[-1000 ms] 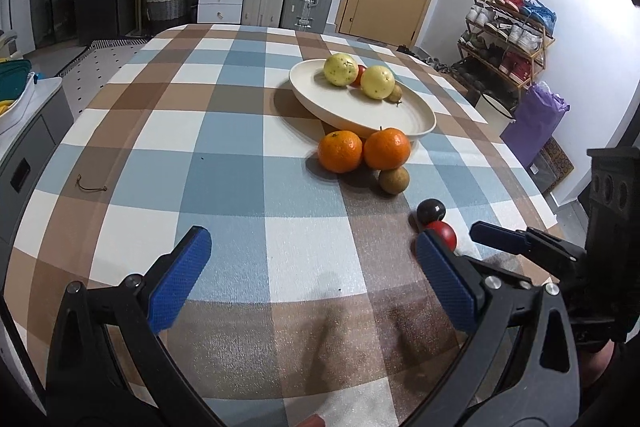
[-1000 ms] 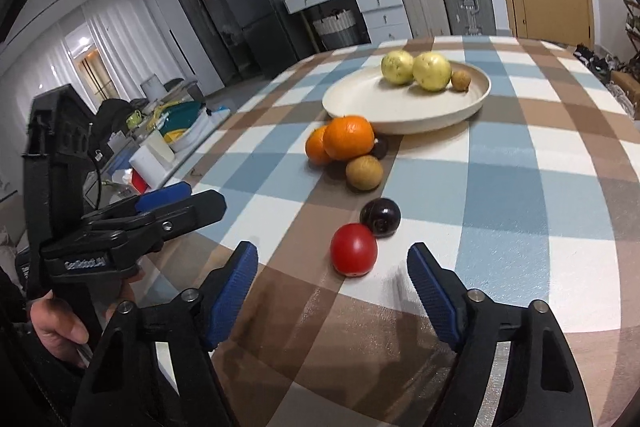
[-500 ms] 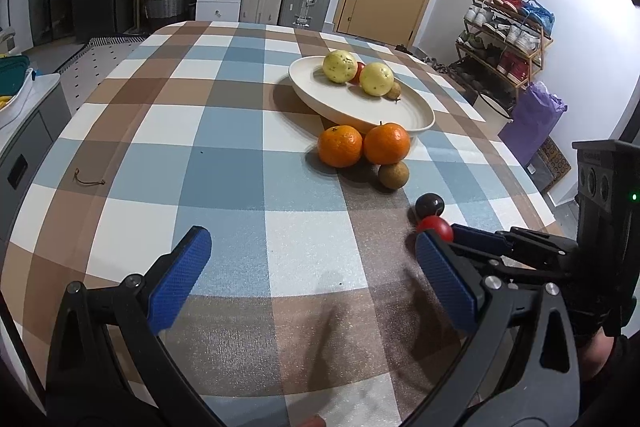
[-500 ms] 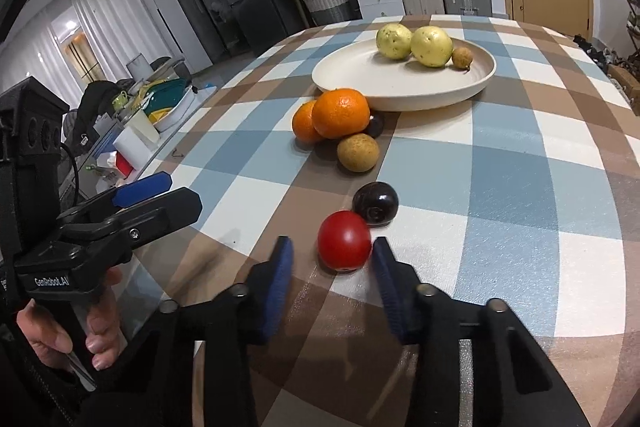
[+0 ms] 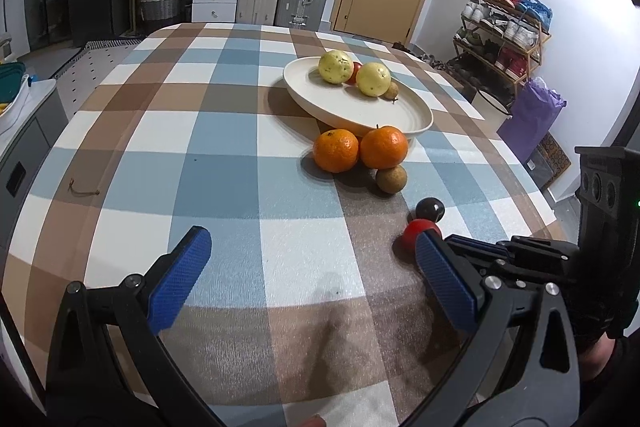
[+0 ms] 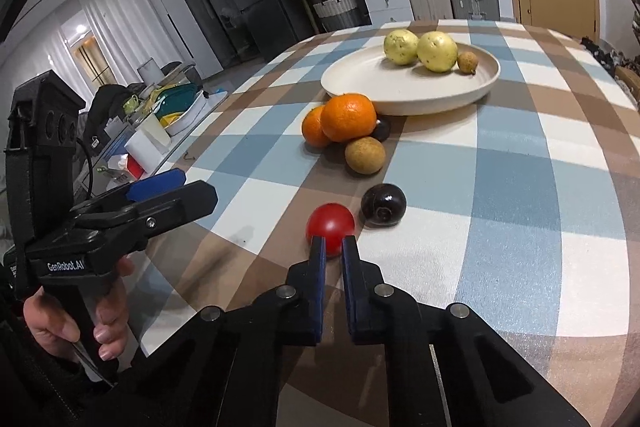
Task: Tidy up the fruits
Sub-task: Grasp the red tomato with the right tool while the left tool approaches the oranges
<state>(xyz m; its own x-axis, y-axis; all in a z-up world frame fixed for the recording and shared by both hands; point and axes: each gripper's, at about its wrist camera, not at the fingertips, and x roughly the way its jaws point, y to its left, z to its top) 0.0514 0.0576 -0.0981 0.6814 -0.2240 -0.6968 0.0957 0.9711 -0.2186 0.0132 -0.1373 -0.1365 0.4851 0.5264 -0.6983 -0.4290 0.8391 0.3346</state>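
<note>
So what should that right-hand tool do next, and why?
Probably reopen and ease forward. The right tool has just been closing and now stands shut with nothing between its jaws; the small round red fruit lies just past its tips, on the checked tablecloth, not in the cream plate.

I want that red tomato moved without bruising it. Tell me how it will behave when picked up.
The tomato is round and glossy, so it will probably roll or slip if nudged on the flat tablecloth. The right tongs pinch only its near edge, so it may squirt out forward. Its skin looks thin; a hard squeeze could likely bruise it.
</note>
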